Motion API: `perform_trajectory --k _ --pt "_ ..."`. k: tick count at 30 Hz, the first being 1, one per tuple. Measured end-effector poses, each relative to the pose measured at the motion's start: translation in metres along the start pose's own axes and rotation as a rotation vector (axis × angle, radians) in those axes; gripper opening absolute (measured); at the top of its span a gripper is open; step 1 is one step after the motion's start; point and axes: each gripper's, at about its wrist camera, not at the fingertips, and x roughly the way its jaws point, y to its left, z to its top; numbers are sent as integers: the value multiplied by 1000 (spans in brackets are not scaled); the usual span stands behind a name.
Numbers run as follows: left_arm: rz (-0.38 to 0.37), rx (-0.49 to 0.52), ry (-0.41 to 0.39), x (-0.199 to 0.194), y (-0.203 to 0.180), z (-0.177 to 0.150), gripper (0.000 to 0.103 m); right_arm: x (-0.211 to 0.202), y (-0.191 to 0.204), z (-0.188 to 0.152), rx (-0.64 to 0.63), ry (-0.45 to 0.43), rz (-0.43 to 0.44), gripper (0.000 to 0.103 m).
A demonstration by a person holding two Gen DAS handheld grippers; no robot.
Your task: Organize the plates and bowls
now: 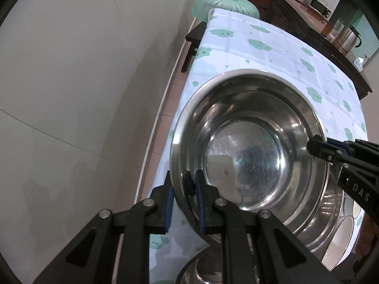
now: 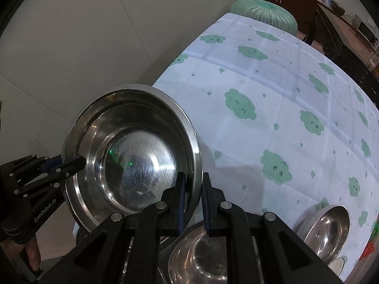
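A large steel bowl (image 1: 248,146) (image 2: 132,161) hangs tilted above the table, gripped by its rim on two opposite sides. My left gripper (image 1: 184,203) is shut on the near-left rim, one pad inside the bowl and one outside. My right gripper (image 2: 193,203) is shut on the opposite rim in the same way. Each gripper shows in the other's view: the right gripper (image 1: 315,145) at the bowl's right edge, the left gripper (image 2: 68,162) at its left edge. Other steel bowls lie underneath: a second bowl (image 1: 327,224), a third bowl (image 2: 201,255) and a small tilted bowl (image 2: 327,229).
The table carries a pale blue cloth with green clouds (image 2: 272,99). A grey wall (image 1: 83,94) runs close along the table's left edge. A green plastic stool (image 2: 265,11) stands at the far end, dark wooden furniture (image 1: 308,23) to the right. A white dish (image 2: 338,262) sits near the small bowl.
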Motion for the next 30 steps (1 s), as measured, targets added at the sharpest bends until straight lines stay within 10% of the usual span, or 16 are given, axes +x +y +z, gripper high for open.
perform_trajectory --k 30 --pt "-23 36 -10 -31 11 -47 14 -29 33 -58 11 3 -20 15"
